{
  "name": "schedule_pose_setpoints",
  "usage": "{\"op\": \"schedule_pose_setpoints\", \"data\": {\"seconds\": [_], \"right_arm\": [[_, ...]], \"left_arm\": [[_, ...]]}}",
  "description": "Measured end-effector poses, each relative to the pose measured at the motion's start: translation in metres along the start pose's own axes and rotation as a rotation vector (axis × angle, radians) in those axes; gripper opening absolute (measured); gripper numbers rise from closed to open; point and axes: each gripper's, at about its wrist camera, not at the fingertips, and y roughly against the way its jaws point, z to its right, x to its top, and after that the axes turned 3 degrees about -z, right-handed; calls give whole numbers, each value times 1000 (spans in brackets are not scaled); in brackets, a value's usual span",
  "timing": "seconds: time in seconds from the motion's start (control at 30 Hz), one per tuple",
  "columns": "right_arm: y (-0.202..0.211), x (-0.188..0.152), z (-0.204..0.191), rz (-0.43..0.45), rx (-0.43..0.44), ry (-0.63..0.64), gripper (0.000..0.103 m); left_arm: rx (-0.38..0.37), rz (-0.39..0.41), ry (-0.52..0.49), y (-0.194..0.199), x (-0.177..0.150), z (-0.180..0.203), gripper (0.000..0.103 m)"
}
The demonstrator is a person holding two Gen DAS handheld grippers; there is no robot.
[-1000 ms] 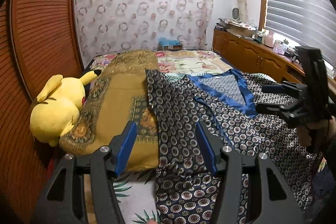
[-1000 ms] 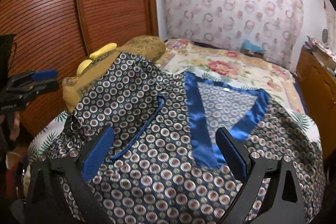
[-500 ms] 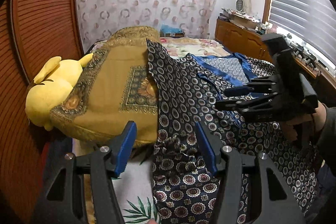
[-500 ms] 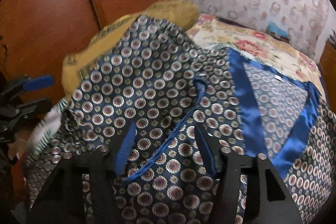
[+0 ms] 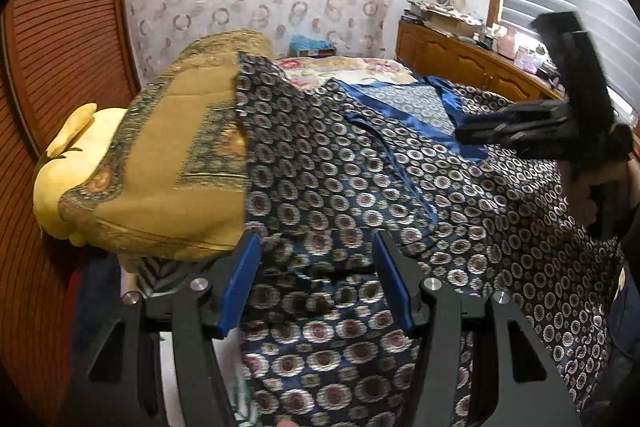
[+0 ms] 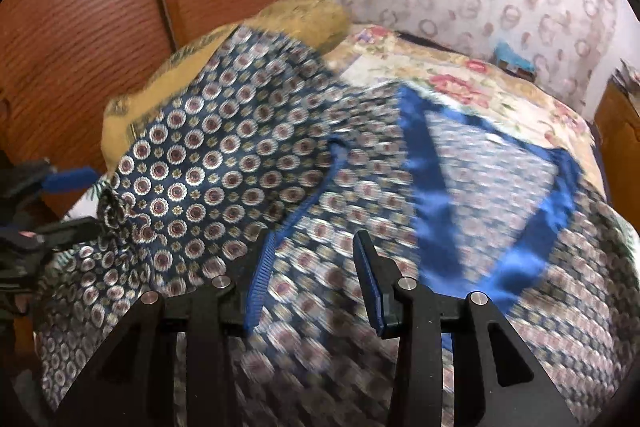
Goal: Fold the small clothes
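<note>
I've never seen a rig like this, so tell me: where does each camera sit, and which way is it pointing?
Left wrist: rides the left gripper, facing up the bed over the patterned garment; the right gripper shows at right.
Right wrist: rides the right gripper, facing the wooden wardrobe.
Both share the garment and gold cushion.

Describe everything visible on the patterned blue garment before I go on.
The garment is dark navy, shiny, satin-like cloth printed with round medallions, with a plain bright blue V-neck band and thin blue piping. It lies spread and rumpled across the bed, its left part draped over the mustard cushion. The open left gripper straddles a bunched edge; the open right gripper is over the cloth near the piping. Contact is unclear.
</note>
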Motion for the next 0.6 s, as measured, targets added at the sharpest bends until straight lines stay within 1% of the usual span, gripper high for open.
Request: {"op": "schedule_pose_setpoints", "data": {"seconds": [0.17,0.2,0.23,0.27,0.3,0.33,0.47,0.53,0.6], "right_arm": [[62,-33,48,59,-103,-37,45],[72,-40,58,64,-124,-50,46],[84,-48,70,70,-154,-64,50],[98,-60,87,73,-204,-79,53],[106,-66,96,73,-237,-89,57],[117,-76,113,70,-282,-113,58],[147,-116,170,39,-395,-220,58],[158,-135,198,20,-434,-277,58],[165,-151,220,8,-451,-322,58]], "left_arm": [[-28,-20,-38,-9,4,21,57],[-31,-23,-45,-11,5,25,57],[-36,-29,-53,-13,6,30,57],[-42,-34,-62,-16,8,35,57],[-50,-41,-74,-19,10,41,57],[-52,-45,-79,-22,11,44,57],[-63,-81,-105,-35,16,57,57],[-62,-95,-111,-40,17,61,57],[-63,-111,-114,-46,19,63,57]]}}
